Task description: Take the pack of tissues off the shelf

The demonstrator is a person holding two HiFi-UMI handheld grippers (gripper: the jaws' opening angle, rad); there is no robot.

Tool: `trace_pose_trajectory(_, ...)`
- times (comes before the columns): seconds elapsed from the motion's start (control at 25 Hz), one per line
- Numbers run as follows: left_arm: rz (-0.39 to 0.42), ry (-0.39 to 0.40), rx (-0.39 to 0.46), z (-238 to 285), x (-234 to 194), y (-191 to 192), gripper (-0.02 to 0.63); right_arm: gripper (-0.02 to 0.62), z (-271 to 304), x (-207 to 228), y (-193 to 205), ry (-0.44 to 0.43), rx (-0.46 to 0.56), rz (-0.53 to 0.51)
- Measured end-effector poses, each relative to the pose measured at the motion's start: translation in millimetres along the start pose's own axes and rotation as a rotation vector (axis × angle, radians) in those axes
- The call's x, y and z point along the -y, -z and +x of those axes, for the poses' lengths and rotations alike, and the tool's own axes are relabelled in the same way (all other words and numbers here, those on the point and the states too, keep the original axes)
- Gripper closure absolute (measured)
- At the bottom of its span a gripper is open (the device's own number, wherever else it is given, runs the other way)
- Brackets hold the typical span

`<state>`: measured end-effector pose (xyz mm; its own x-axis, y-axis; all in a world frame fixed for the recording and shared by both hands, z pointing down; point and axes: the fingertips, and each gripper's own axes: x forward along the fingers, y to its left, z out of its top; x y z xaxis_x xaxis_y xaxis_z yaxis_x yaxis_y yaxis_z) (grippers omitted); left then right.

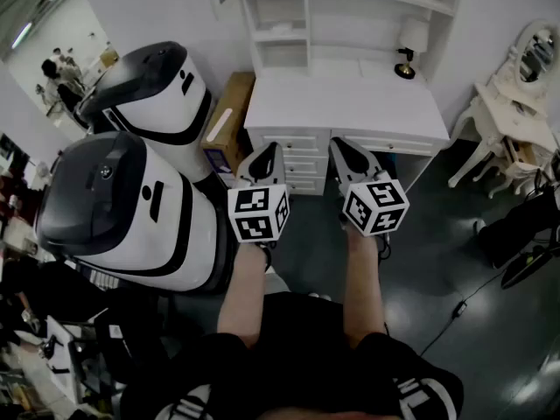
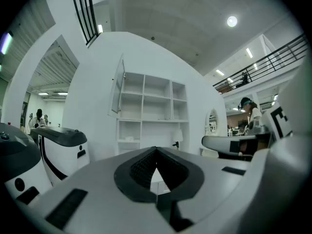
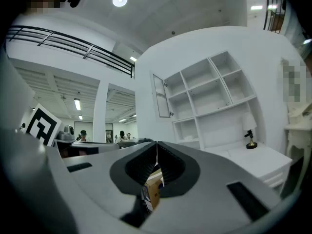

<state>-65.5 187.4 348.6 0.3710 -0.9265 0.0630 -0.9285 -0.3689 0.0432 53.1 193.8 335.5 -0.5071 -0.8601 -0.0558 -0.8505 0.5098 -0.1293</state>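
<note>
A white shelf unit (image 1: 297,16) stands at the back of a white desk (image 1: 350,103). A small pale pack, likely the tissues (image 1: 282,31), lies in a left compartment; it also shows faintly as the pack (image 2: 127,139) in the left gripper view. Both grippers hang in front of the desk drawers, well short of the shelf. The left gripper (image 1: 269,149) has its jaws closed tip to tip with nothing between them, as its own view of the left gripper (image 2: 156,149) confirms. Beside it, the right gripper (image 1: 339,143) is shut and empty too, and so it looks at the right gripper (image 3: 156,143).
A small desk lamp (image 1: 409,46) stands at the desk's back right. Two large white-and-black machines (image 1: 131,199) crowd the left, with a cardboard box (image 1: 226,116) against the desk's left side. A white dressing table with a mirror (image 1: 525,68) stands at the right; a cable (image 1: 455,309) crosses the dark floor.
</note>
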Motion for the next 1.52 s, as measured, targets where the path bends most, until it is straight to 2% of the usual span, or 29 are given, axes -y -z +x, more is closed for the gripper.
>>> trace_pose_trajectory(0.44, 0.013, 0.025, 0.005, 8.4, 17.2, -6.5, 0.595, 0.574, 2.0, 18.0, 11.7, 0.021, -0.091, 0.007)
trace_pose_trajectory(0.68, 0.016, 0.010, -0.003, 10.2, 14.5, -6.1, 0.595, 0.575, 8.5, 23.5, 2.7, 0.043, -0.046, 0.020)
trace_pose_trajectory(0.84, 0.005, 0.005, -0.005, 14.6, 14.2, -4.3, 0.595, 0.575, 12.4, 22.8, 7.8, 0.022, -0.071, 0.017)
trace_pose_trajectory(1.08, -0.003, -0.004, -0.021, 11.2, 18.9, 0.4, 0.595, 0.575, 3.4, 44.1, 16.1, 0.059, -0.081, 0.069)
trace_pose_trajectory(1.28, 0.006, -0.028, -0.069, 23.4, 2.1, 20.0, 0.595, 0.575, 20.3, 41.2, 29.0, 0.008, -0.085, 0.090)
trace_pose_trajectory(1.4, -0.017, -0.004, -0.057, 31.7, 6.6, 16.7, 0.595, 0.575, 23.9, 39.7, 20.4, -0.023, -0.041, 0.087)
trace_pose_trajectory(1.52, -0.018, 0.027, -0.048, 45.2, 11.0, 12.1, 0.595, 0.575, 27.5, 49.8, 21.7, -0.017, -0.040, 0.093)
